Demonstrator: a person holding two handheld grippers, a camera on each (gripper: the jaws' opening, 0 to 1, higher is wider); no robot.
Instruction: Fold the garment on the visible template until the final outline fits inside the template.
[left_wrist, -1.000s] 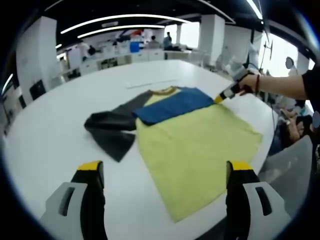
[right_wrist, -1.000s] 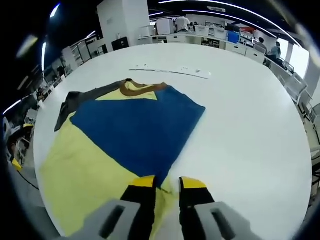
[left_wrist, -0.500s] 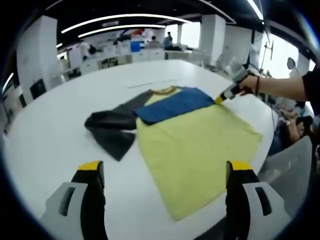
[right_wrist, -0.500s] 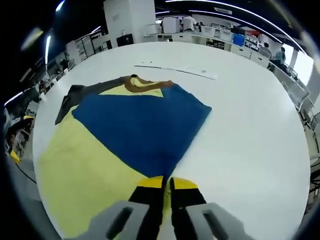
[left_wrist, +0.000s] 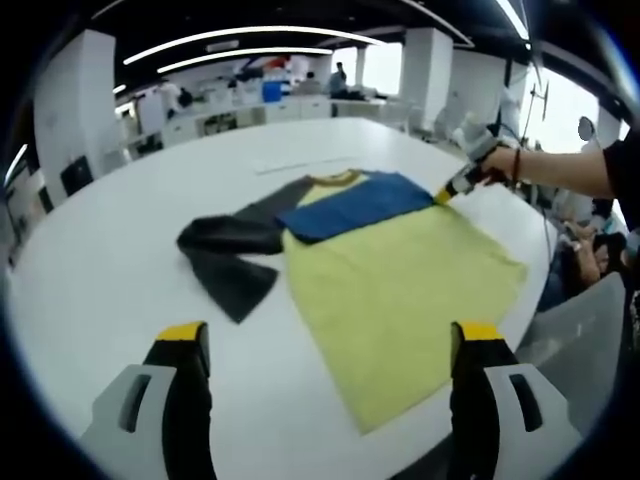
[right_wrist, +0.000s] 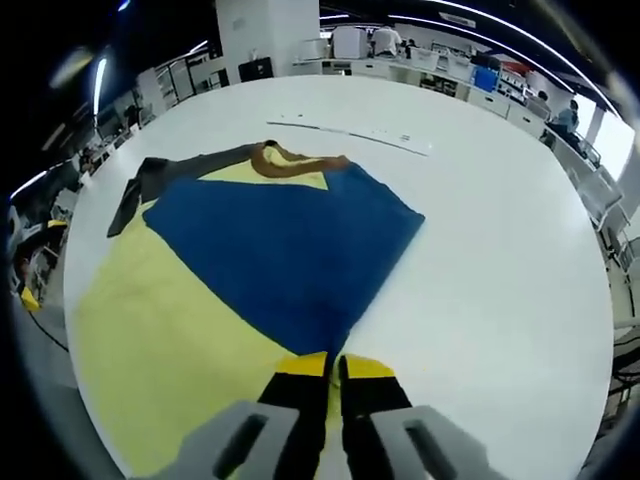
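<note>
The garment lies flat on the round white table (left_wrist: 100, 260): a yellow body (left_wrist: 400, 300), a blue sleeve (left_wrist: 355, 200) folded across its chest, a dark grey sleeve (left_wrist: 225, 260) bunched out to the left. My left gripper (left_wrist: 330, 345) hovers open in front of the hem, holding nothing. My right gripper (right_wrist: 331, 366) is shut on the garment's edge where the blue sleeve (right_wrist: 290, 250) tapers onto the yellow body (right_wrist: 170, 340). In the left gripper view, that right gripper (left_wrist: 447, 190) sits at the garment's far right side, held by a hand (left_wrist: 497, 162). The collar (right_wrist: 290, 158) lies at the far end.
A thin white strip (right_wrist: 350, 131) lies on the table beyond the collar. The table edge (left_wrist: 540, 290) runs close to the garment's right side. Desks, pillars and people stand in the office behind. Bare tabletop (right_wrist: 500, 260) spreads right of the blue sleeve.
My right gripper's jaws have shut on the garment's edge. The garment has slid a little to the right on the table in the left gripper view. My left gripper stays put.
</note>
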